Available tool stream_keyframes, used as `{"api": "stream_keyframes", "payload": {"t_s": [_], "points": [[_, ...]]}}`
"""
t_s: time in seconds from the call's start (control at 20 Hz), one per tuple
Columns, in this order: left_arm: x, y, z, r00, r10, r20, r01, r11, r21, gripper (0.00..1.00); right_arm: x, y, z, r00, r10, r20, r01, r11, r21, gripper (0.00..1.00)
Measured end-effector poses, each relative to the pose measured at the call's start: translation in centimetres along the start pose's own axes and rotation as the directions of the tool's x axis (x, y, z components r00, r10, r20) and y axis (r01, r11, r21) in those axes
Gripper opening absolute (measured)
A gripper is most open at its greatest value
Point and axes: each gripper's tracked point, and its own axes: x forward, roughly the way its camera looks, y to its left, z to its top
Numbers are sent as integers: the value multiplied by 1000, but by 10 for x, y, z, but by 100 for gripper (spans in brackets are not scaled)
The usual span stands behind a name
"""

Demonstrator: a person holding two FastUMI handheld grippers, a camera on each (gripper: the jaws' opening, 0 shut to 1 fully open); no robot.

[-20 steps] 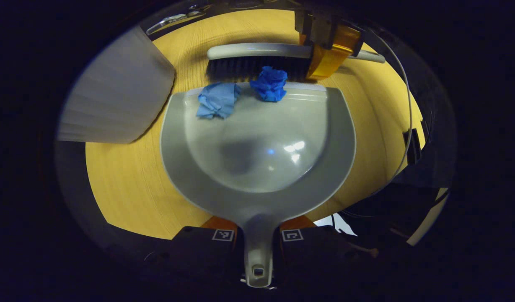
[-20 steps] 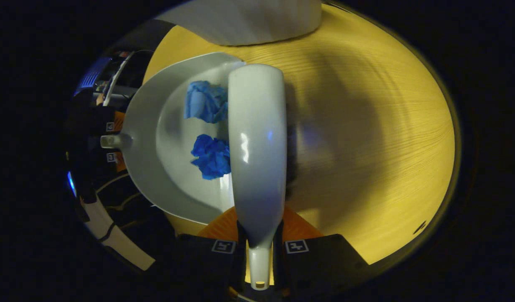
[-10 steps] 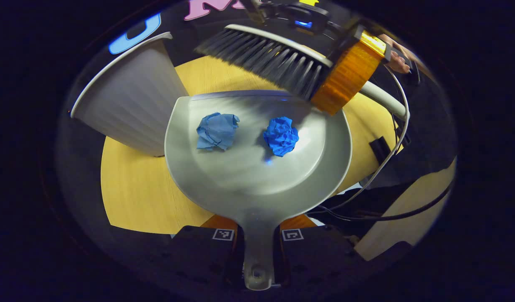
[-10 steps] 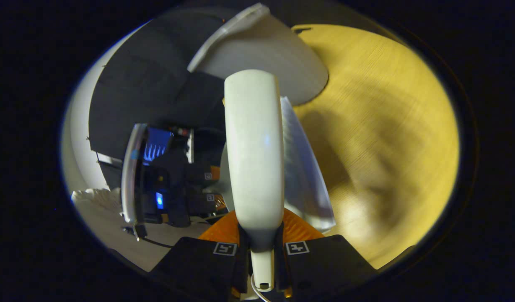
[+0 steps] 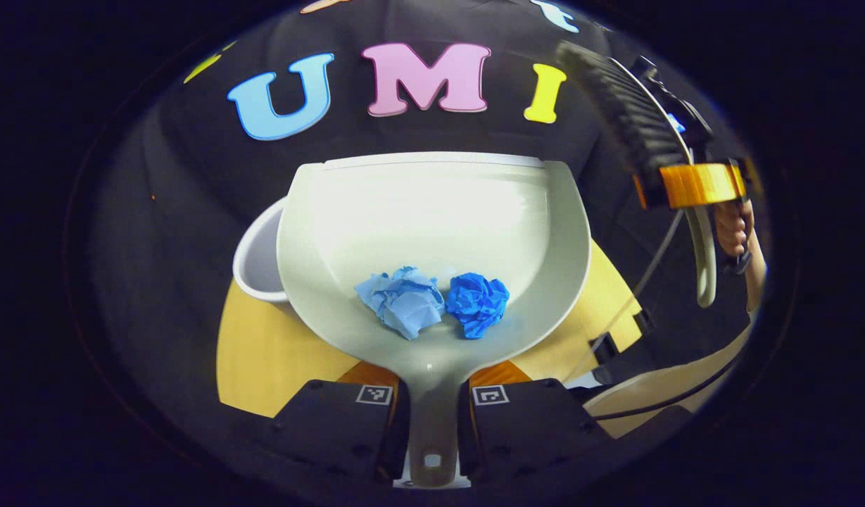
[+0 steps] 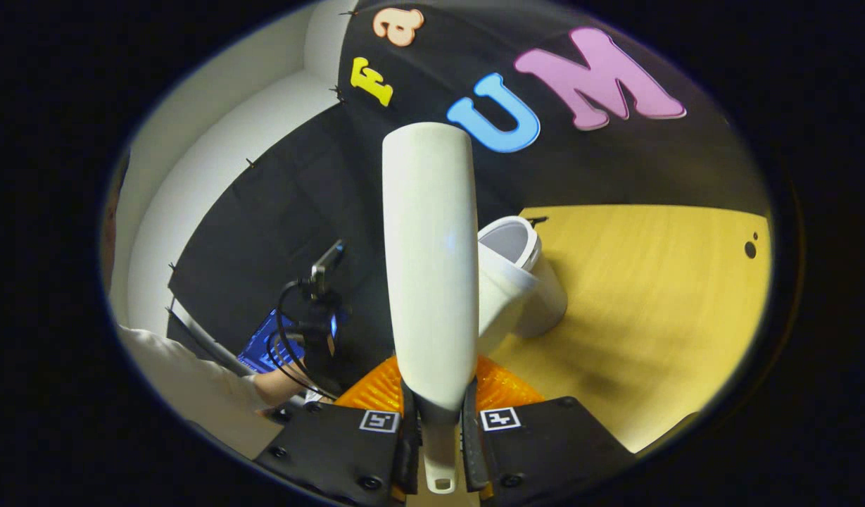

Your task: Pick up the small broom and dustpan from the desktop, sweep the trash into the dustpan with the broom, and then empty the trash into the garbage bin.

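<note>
In the left gripper view, the left claw (image 5: 432, 415) is clamped on the handle of the dustpan (image 5: 432, 211) at frame centre, two blue paper wads (image 5: 432, 306) resting near the handle end; the garbage bin (image 5: 260, 264) peeks out behind its left edge. Best tip it forward slowly, lip over the bin.

In the right gripper view, the right claw (image 6: 436, 422) grips the broom (image 6: 428, 260) upright at centre, the bin just right of it on the surface (image 6: 650, 296).

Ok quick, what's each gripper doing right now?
Left gripper: shut on the dustpan handle, two paper balls inside.
Right gripper: shut on the broom handle.
</note>
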Motion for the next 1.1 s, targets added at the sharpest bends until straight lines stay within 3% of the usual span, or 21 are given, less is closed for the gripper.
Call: {"api": "stream_keyframes", "payload": {"t_s": [0.2, 0.3, 0.5, 0.6, 0.8, 0.95, 1.1], "points": [[-2, 69, 12, 979, 202, -30, -198, 974, 111, 25, 8, -57, -24, 996, -93, 7, 93, 995, 33, 28], [-2, 98, 4, 943, 325, -74, -301, 926, 228, 25, 4, -83, -40, 991, -131, 0, 131, 990, 44, 28], [-14, 132, 0, 871, 474, -130, -378, 815, 438, 25, -23, -66, -40, 985, -172, -7, 172, 984, 36, 28], [-16, 143, -5, 827, 547, -127, -390, 722, 572, 25, -25, -64, -37, 985, -174, -5, 175, 983, 49, 27], [-19, 155, -8, 735, 671, -96, -346, 492, 799, 25, -21, -56, -31, 984, -181, 0, 180, 982, 57, 27], [-22, 161, -7, 690, 723, -32, -315, 340, 886, 25, -17, -56, -33, 982, -187, -10, 188, 980, 60, 27], [-30, 175, 3, 613, 784, 98, -323, 135, 937, 25, -14, -59, -44, 980, -198, -33, 200, 978, 61, 28]]}}
